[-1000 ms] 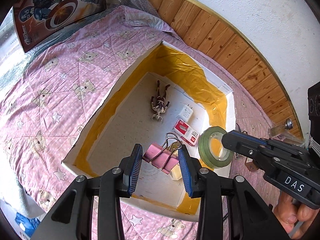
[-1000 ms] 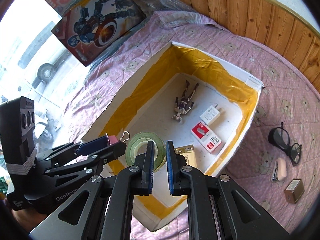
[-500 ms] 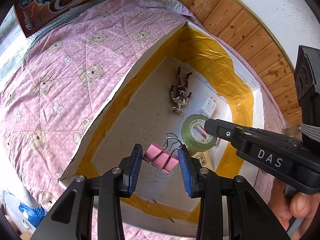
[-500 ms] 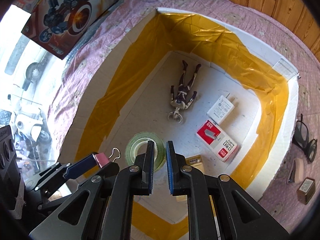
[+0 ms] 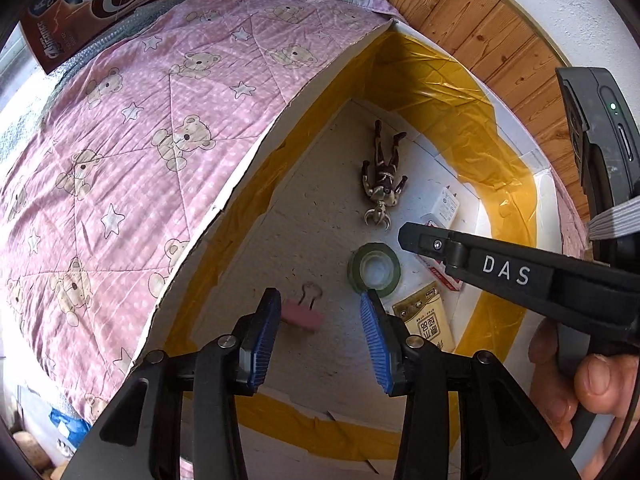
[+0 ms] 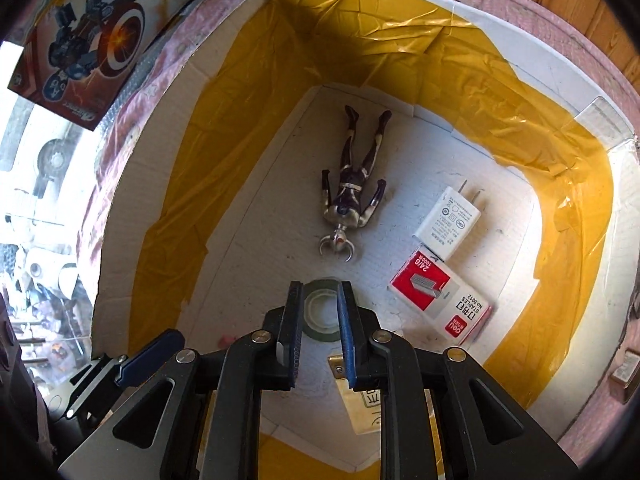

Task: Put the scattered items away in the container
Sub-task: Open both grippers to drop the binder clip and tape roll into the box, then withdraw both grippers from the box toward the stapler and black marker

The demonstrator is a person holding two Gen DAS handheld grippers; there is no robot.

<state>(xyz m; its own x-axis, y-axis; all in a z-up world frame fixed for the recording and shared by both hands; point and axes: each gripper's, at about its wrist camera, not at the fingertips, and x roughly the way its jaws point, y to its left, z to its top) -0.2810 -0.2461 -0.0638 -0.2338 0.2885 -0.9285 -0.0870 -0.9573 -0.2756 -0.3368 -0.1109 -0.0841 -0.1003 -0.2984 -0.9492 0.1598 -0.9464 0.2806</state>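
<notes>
A white cardboard box [image 5: 248,176] [image 6: 120,216] lined with yellow tape holds the items. A pink binder clip [image 5: 302,316] lies on its floor, just below my left gripper [image 5: 319,302], which is open and holds nothing. A green tape roll [image 5: 374,268] [image 6: 320,312] lies flat on the floor. My right gripper [image 6: 320,292] hovers over it, slightly open, free of the roll. The right gripper [image 5: 404,234] also reaches in from the right in the left wrist view.
On the box floor lie a toy figure [image 6: 352,188], a white charger [image 6: 450,220], a red staples box [image 6: 440,300] and a yellow packet [image 5: 426,320]. A pink bear quilt [image 5: 120,140] surrounds the box. A toy carton [image 6: 92,40] lies at the back left.
Both grippers dropped into the box and opened. The left let go of the pink clip and the right let go of the tape roll; both items now lie on the floor.
</notes>
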